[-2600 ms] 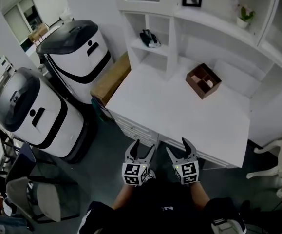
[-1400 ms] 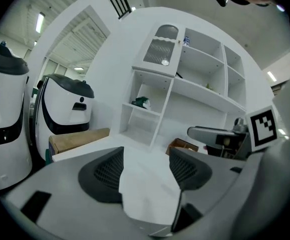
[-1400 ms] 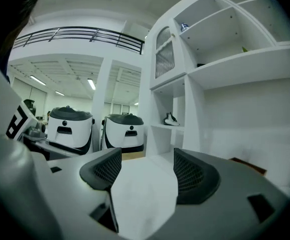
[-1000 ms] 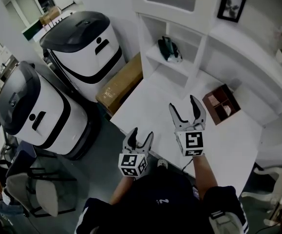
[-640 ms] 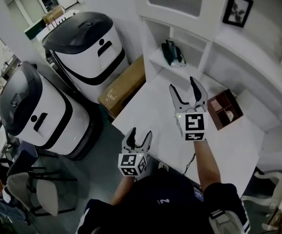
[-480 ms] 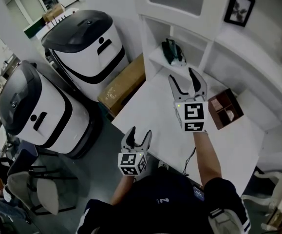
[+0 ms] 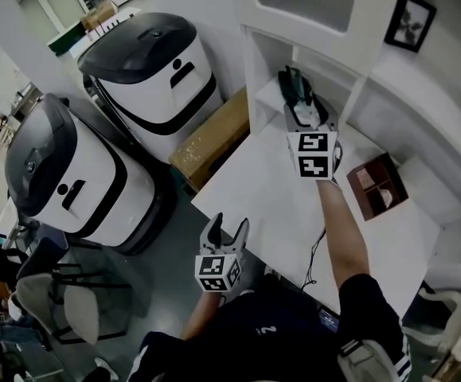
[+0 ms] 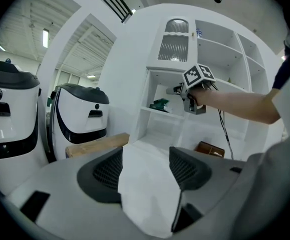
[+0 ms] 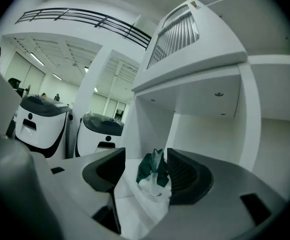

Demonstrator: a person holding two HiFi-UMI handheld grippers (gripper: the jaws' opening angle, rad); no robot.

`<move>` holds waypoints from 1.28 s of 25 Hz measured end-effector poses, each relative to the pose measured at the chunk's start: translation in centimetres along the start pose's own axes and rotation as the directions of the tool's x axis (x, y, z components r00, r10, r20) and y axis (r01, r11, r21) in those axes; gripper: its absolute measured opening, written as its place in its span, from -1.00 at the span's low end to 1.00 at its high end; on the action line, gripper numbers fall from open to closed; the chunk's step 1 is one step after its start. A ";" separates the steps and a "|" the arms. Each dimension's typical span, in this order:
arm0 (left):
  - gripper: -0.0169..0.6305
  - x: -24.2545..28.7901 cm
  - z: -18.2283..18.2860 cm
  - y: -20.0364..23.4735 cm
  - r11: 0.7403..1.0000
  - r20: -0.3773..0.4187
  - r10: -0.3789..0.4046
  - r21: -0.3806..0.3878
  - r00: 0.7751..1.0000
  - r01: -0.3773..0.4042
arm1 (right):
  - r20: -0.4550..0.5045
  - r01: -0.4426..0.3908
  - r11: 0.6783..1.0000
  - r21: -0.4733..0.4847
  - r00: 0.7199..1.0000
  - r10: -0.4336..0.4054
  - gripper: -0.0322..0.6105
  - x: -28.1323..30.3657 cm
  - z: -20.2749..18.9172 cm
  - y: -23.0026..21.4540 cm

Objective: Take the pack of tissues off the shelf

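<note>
The pack of tissues (image 7: pixel 298 86), dark green and white, lies in a low cubby of the white shelf (image 7: pixel 266 106). My right gripper (image 7: pixel 308 118) reaches into that cubby. In the right gripper view the pack (image 9: pixel 154 176) sits between the jaws of this gripper (image 9: pixel 145 160), close to the right pad, with a gap at the left pad. The jaws are closing. My left gripper (image 7: pixel 225 228) hangs open and holds nothing, low in front of the desk edge. The left gripper view shows its jaws (image 8: pixel 146 156) apart, with the pack (image 8: pixel 160 104) and the right gripper (image 8: pixel 181 90) far ahead.
A white desk (image 7: pixel 278 201) lies below the shelf, with a brown wooden organiser (image 7: pixel 381 185) on its right part. A cardboard box (image 7: pixel 214 138) and two white-and-black rounded machines (image 7: pixel 146 70) (image 7: pixel 63 173) stand to the left. A chair (image 7: pixel 63 309) is at the lower left.
My right gripper has moved up and forward from above the desk into the shelf cubby, around the tissue pack. The left gripper has stayed where it was.
</note>
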State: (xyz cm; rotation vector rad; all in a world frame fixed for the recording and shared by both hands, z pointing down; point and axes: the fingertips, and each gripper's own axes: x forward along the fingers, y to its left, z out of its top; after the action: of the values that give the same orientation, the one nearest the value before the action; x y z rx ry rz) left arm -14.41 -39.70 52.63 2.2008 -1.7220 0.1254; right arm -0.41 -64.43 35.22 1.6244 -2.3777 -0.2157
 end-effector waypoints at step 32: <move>-0.07 -1.6 0.1 5.8 0.981 -0.007 0.189 -0.041 0.982 -0.189 | -0.195 0.062 0.998 0.015 0.979 -0.057 -0.85 7.6 -6.1 -2.1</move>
State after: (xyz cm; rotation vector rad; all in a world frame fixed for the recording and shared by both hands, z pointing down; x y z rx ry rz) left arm -20.35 -39.46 53.36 2.0035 -1.9127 0.1380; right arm 0.60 -72.15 41.43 1.6459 -2.1949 -0.0406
